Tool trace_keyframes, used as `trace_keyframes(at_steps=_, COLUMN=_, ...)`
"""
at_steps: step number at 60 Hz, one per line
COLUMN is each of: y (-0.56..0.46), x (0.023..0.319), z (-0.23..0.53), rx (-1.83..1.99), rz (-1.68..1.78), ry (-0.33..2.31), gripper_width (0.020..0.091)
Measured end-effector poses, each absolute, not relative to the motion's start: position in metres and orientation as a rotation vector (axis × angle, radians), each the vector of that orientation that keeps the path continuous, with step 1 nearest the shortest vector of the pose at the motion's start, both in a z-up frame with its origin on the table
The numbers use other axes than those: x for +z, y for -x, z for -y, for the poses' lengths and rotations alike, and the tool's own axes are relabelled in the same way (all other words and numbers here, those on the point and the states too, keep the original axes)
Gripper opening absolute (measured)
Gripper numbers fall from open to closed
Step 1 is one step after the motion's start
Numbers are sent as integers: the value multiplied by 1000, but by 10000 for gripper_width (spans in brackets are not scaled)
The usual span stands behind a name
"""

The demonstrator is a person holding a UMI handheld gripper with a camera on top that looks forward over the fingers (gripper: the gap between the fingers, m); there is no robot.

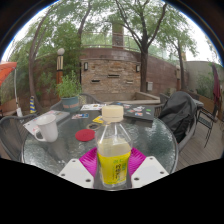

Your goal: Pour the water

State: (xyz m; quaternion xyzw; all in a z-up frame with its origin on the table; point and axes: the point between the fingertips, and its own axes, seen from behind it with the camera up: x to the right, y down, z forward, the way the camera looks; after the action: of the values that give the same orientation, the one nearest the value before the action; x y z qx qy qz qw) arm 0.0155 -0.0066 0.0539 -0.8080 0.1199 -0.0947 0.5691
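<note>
A clear plastic bottle with a cream cap and yellow label (pixel 113 143) stands upright between the two fingers of the tool (pixel 113 165) on a round glass-topped patio bench (pixel 150 135), with a brick outdoor fireplace (pixel 110 72) and trees behind. The pink pads (pixel 91 160) sit close against the bottle's lower sides, and the tool appears closed on it, fingers drawn in to about the bottle's width; whether the base has left the glass cannot be told.

The red screw cap (pixel 85 134) lying on the glass just left of the bottle does not seem to belong to it, since the bottle's own cap looks to be on. Beyond and to the left stands a white ceramic mug (pixel 45 127), the likely target for the water.

The step in hand looks like securing and carrying the bottle. Done well, that calls for a firm, level hold low on the body, a straight lift, travel left toward the mug, and a slow tilt with the mouth over the rim, once the cap is dealt with.

Count: one bottle, one mug, one loose red cap, one bench, one dark chair (pixel 183 110) at the right.
</note>
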Motion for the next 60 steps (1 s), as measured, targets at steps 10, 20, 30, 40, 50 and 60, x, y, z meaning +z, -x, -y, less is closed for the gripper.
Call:
trace_keyframes(at_steps=10, y=-19, x=123, z=-41, rx=-331, rz=-144, ry=1895, gripper_width=376)
trace_keyframes(at_steps=20, y=16, x=176, z=-103, rx=-686, rz=287, ry=1890, gripper_width=374)
trace_keyframes(at_steps=30, y=53, x=171, z=-153, rx=-1261, rz=958, ry=1756, gripper_width=371)
trace_keyframes(at_steps=40, y=69, x=164, z=-180, rx=-1685, rz=1587, ry=1537, gripper_width=371)
trace_keyframes(at_steps=50, y=78, x=175, z=-189, rx=-1905, rz=1850, ry=1377, gripper_width=372)
trace_keyframes(at_steps=60, y=96, x=166, z=-194, rx=-1909, rz=1985, ry=1312, gripper_width=375)
